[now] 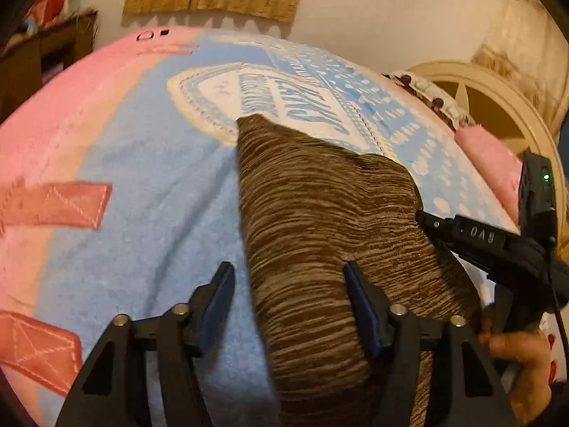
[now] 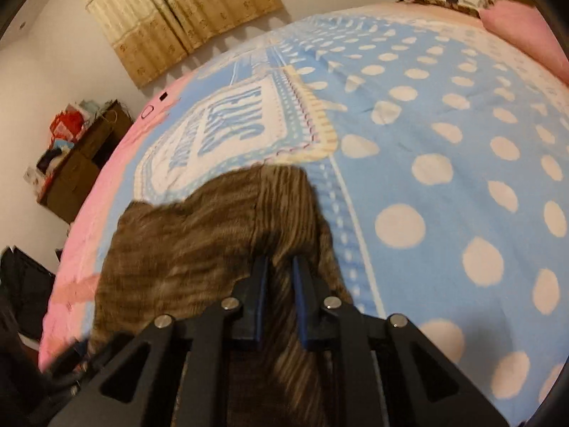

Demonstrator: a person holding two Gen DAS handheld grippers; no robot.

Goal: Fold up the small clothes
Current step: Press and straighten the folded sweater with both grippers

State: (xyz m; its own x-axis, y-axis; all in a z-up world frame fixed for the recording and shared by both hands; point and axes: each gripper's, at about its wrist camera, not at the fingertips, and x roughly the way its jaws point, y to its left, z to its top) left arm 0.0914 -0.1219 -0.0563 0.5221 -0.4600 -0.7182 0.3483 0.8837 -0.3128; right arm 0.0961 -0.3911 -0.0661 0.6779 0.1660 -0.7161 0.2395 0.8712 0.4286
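Left wrist view: left gripper point(image 1: 290, 306) spread wide, hovering low over brown striped garment point(image 1: 330, 235) on the blue bedspread point(image 1: 153, 185); could snag only one layer, leaving a crooked fold.

Right wrist view: right gripper point(image 2: 279, 284) pinching a garment ridge point(image 2: 284, 210), angled downward; thin grip might slip.

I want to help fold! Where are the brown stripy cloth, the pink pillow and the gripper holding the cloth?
brown stripy cloth point(image 1: 320, 213): left wrist view, middle of the fabric.
pink pillow point(image 1: 487, 160): left wrist view, its fuzzy top.
right gripper point(image 2: 279, 267): right wrist view, between its fingertips, pinching fabric.
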